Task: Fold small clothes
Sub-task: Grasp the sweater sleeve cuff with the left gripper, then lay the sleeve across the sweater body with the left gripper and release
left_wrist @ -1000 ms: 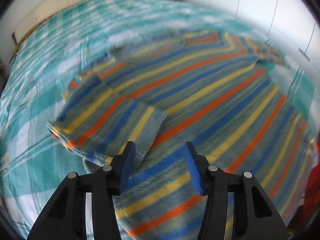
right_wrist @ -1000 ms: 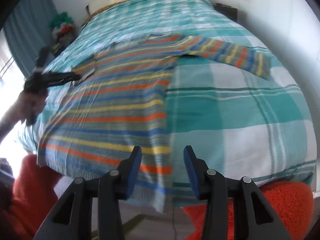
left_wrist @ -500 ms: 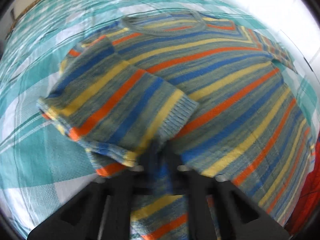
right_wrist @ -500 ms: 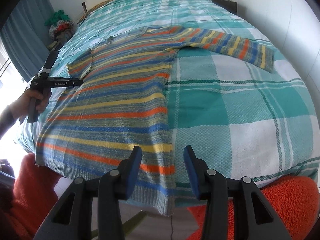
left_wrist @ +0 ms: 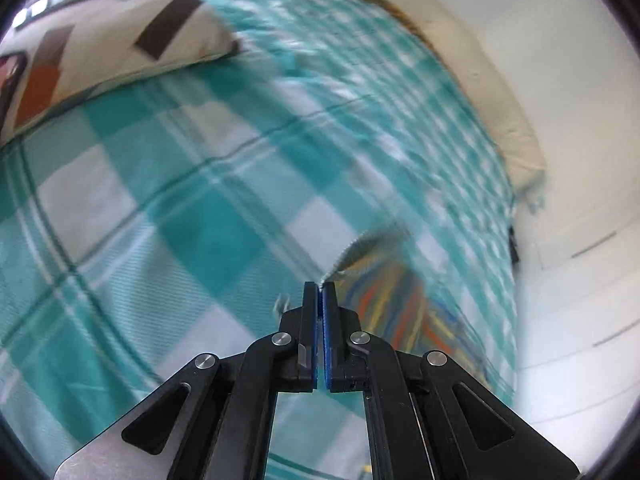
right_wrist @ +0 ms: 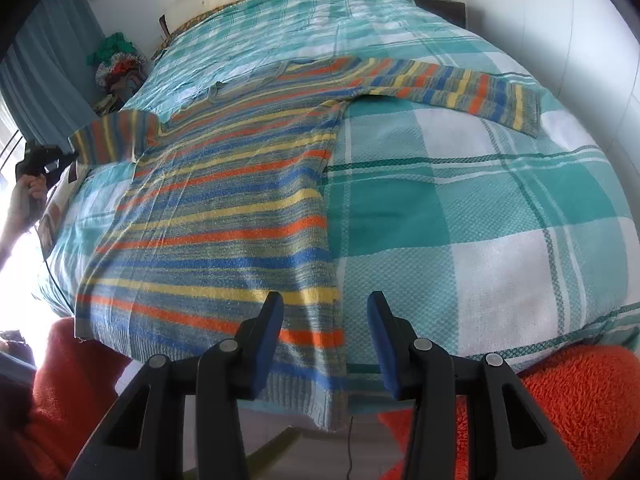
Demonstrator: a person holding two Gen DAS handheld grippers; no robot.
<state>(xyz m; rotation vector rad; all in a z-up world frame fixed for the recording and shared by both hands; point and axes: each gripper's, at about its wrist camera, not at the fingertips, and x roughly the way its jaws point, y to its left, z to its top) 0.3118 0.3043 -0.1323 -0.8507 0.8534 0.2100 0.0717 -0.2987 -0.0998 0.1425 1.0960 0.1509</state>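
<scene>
A striped sweater (right_wrist: 240,208) in blue, yellow and orange lies flat on the bed, hem toward me. Its right sleeve (right_wrist: 460,84) is stretched out to the right. Its left sleeve (right_wrist: 112,136) is pulled out and lifted at the far left, held by my left gripper (right_wrist: 70,156). In the left wrist view my left gripper (left_wrist: 320,286) is shut on the sleeve's ribbed cuff (left_wrist: 360,250), and the striped sleeve (left_wrist: 400,304) hangs blurred beyond it. My right gripper (right_wrist: 324,300) is open and empty, low over the sweater's bottom right corner.
The bed has a teal and white checked cover (right_wrist: 480,220). A patterned pillow (left_wrist: 100,36) lies at the bed's left side. An orange fleece (right_wrist: 560,400) hangs below the bed's near edge. A pile of clothes (right_wrist: 116,68) sits by the curtain. White walls stand to the right.
My left gripper shut on the left sleeve's cuff, which was folded over the body, and pulled it outward to the left. My right gripper stayed open over the hem.
</scene>
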